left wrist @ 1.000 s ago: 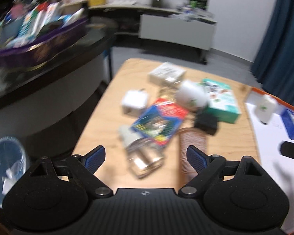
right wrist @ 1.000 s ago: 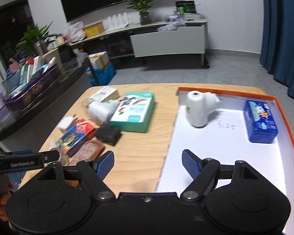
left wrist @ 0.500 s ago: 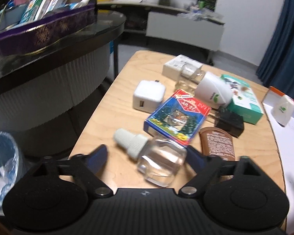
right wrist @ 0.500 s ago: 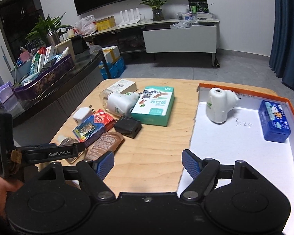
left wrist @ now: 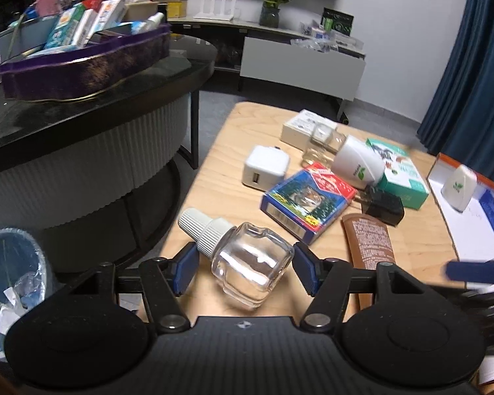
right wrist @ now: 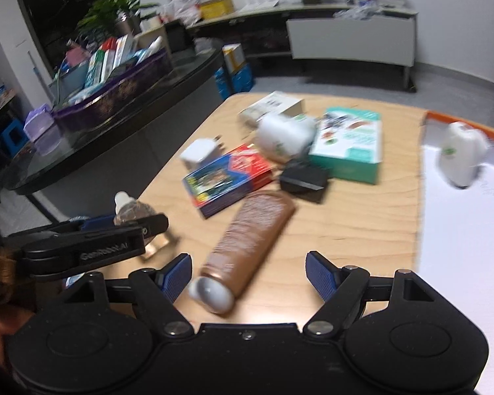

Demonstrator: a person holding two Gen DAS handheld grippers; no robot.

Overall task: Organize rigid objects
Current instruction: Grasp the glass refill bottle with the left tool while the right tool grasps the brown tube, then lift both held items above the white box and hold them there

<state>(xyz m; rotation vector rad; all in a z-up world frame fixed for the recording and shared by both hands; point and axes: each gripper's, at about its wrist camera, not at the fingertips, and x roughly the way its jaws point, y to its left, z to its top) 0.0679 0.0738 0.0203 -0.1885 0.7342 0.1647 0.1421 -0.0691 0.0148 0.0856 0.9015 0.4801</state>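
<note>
Clear glass bottle (left wrist: 252, 268) with ribbed white cap (left wrist: 202, 228), lying on its side at the near edge of the wooden table (left wrist: 233, 194), cap pointing up-left. Sits squarely between the jaws of the left gripper (left wrist: 243, 271), which are closing in on it; left pad just beside the collar below the cap, right pad just beside the shoulder of the glass body. Firm contact not yet evident, a sliver of gap seemingly left on each side.

Probably light, looks empty. Rigid, no give under the pads. Smooth and glossy, so likely slippery; rounded shoulders invite twisting or squirting out under an off-centre squeeze. Fragile too: close to the table edge, with floor and a bin (left wrist: 10, 273) below. Best hold judged to be across the flatter sides of the body, near the middle, not on the tapering neck or the ribbed cap, which may turn or pull loose. Moderate pressure only.

Right gripper (right wrist: 248, 278) spread wide and holding nothing, hovering over the capped end of a brown tube (right wrist: 247, 237) lying on the table; that tube likely softer and grippier, best taken mid-body. View blurred, so contact there cannot be told. White tray with orange rim (right wrist: 461, 125) off to the right, already holding a white plug-in device (right wrist: 461, 158).
</note>
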